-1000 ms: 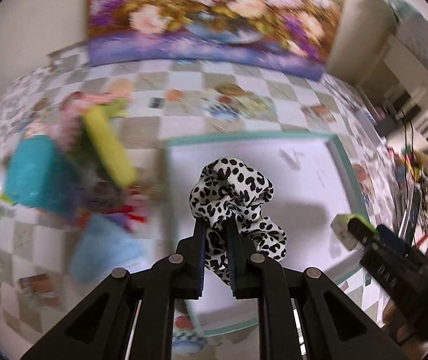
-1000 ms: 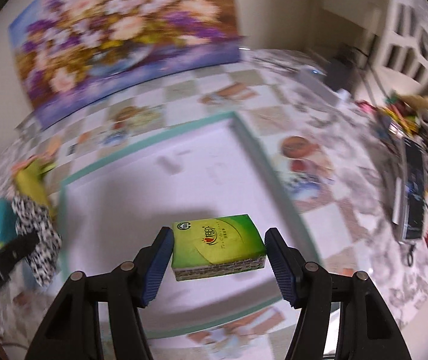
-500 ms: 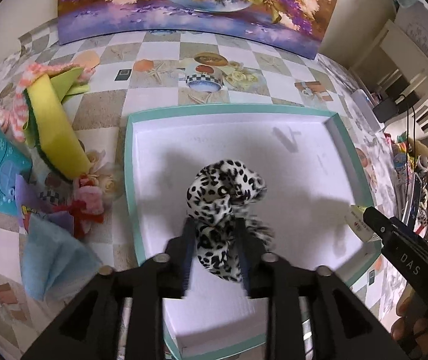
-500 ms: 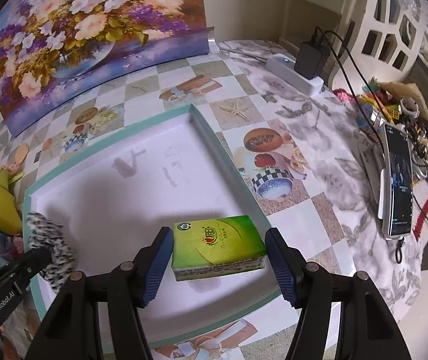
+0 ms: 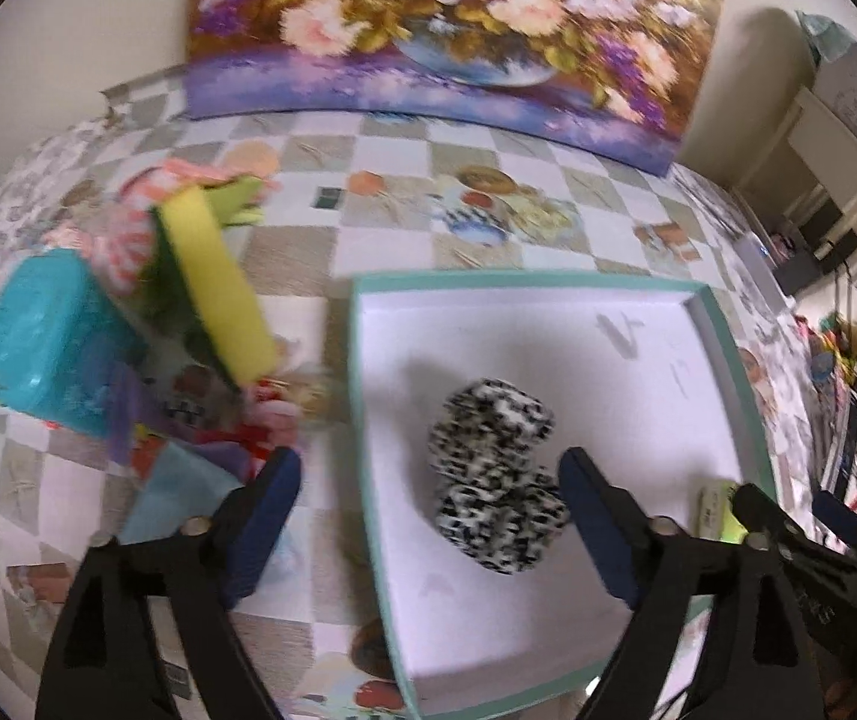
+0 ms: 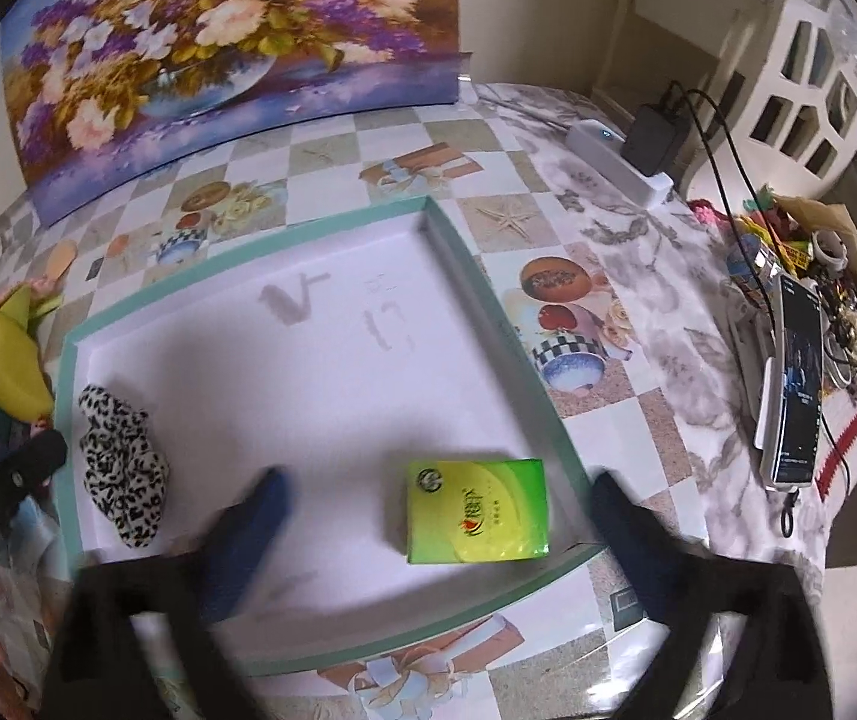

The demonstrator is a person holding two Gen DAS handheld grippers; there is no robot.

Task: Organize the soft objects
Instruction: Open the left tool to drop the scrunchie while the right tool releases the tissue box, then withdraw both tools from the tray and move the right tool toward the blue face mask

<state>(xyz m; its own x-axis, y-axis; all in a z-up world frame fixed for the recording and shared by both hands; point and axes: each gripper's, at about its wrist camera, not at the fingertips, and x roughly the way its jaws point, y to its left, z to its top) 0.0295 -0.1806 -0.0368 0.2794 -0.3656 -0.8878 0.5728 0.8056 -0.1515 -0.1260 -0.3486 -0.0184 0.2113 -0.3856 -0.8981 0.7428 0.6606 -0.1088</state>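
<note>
The left gripper (image 5: 428, 498) has its jaws opening, pads well clear of the leopard-print scrunchie (image 5: 497, 483), which sits between them but lies loose on the floor of the tray (image 5: 548, 288). The right gripper (image 6: 434, 516) is opening too, its fingers smeared by motion, and the green tissue pack (image 6: 476, 510) rests between them untouched, flat on the tray floor just beside the near right corner.

So two soft things look to be delivered: the scrunchie near the tray's left wall, the tissue pack toward the right, well apart from each other. Most of the white tray floor is bare, so there is room for more.

What is left lies outside the tray on the checked tablecloth (image 5: 488, 180), to its left: a yellow sponge (image 5: 218, 282) with a green backing, a teal pack (image 5: 50, 342), a pale blue cloth (image 5: 176, 498), and a heap of pink and red fabric that is probably flowers or ribbon, too blurred to name

The scrunchie is bunched into two puffy lobes, black spots on white; the tissue pack is a neat, glossy block
</note>
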